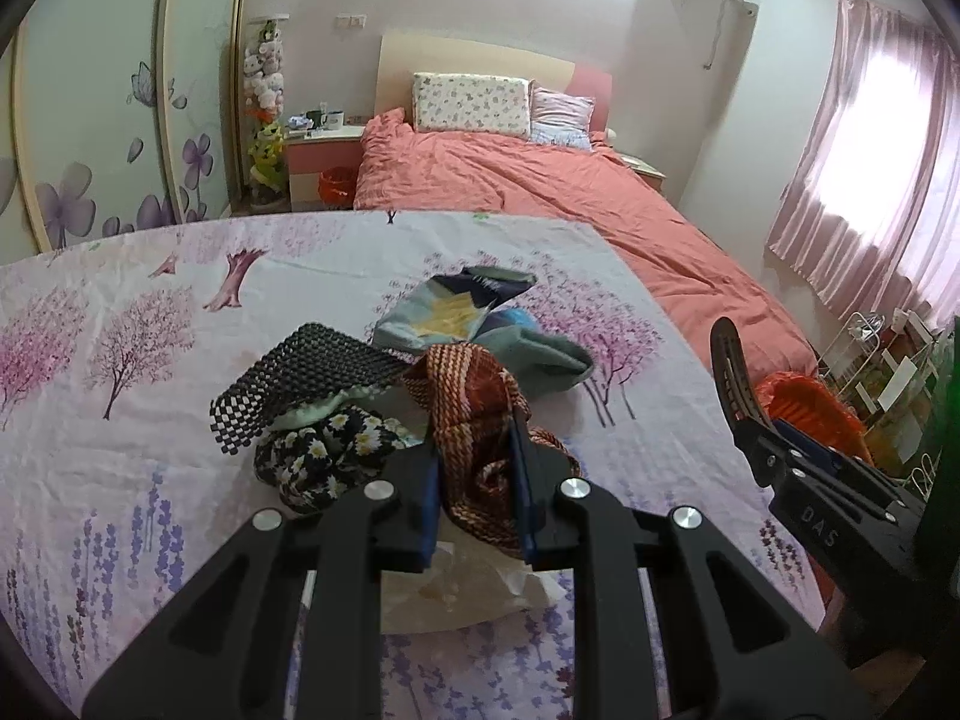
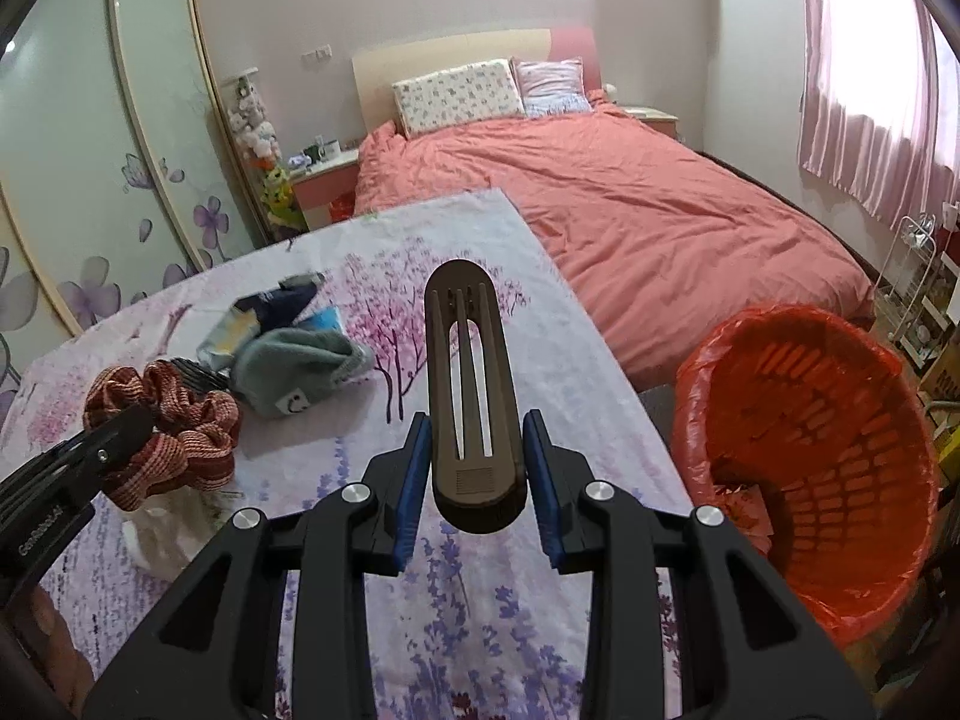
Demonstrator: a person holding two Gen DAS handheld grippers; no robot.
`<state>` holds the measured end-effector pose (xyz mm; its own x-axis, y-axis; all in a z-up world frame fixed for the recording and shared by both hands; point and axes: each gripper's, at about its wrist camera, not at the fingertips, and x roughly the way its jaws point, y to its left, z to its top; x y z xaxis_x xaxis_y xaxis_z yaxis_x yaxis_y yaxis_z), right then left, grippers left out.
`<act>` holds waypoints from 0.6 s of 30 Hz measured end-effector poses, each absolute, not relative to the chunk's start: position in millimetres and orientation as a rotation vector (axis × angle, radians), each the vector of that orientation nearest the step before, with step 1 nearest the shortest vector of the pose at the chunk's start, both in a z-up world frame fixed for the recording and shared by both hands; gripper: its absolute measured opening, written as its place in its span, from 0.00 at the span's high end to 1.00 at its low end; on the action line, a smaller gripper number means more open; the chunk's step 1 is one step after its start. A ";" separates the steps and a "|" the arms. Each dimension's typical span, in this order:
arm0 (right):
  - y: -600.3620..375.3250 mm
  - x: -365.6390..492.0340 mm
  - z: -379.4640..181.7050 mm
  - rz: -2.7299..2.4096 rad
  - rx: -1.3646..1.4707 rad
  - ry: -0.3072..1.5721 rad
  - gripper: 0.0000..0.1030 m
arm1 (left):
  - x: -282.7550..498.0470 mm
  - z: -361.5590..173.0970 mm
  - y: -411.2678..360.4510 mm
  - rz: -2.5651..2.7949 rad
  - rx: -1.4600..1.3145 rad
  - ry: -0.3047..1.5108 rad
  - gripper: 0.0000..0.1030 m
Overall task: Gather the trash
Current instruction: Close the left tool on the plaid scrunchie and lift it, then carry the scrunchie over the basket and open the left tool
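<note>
My left gripper point(image 1: 477, 495) is shut on a rust-red striped scrunchie point(image 1: 480, 414), held just above a crumpled clear wrapper point(image 1: 462, 588) on the floral tablecloth point(image 1: 120, 360); the scrunchie also shows in the right wrist view point(image 2: 174, 438). My right gripper point(image 2: 477, 480) is shut on a long brown slotted hair clip point(image 2: 471, 372), which points forward over the table's right side. An orange-lined trash basket point(image 2: 822, 456) stands on the floor right of the table. A pile of a black mesh piece point(image 1: 300, 378), a daisy-print scrunchie point(image 1: 324, 462), a grey-green sock point(image 1: 540, 354) and a snack wrapper point(image 1: 456, 306) lies mid-table.
A bed with a coral cover point(image 2: 660, 210) stands beyond the table. A wire rack point(image 2: 918, 300) is by the pink curtains point(image 2: 870, 90). A nightstand point(image 1: 324, 162) and a floral wardrobe point(image 1: 90, 120) are at the left.
</note>
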<state>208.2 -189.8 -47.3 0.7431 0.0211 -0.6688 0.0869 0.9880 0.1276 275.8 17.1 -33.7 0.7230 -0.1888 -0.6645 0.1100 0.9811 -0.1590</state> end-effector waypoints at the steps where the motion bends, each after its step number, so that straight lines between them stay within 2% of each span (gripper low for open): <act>1: -189.9 207.0 -45.4 -0.034 0.155 0.727 0.69 | 274.6 -31.7 16.6 -0.167 -0.110 0.740 0.80; 18: -223.4 167.3 -15.2 -0.052 0.186 0.628 0.69 | 256.5 -0.3 -16.5 -0.233 -0.090 0.685 0.80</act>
<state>167.3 -223.4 -15.2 0.8084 0.0077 -0.5885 0.1049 0.9820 0.1570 256.5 -16.5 -0.3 0.7498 -0.2422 -0.6157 0.1831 0.9702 -0.1586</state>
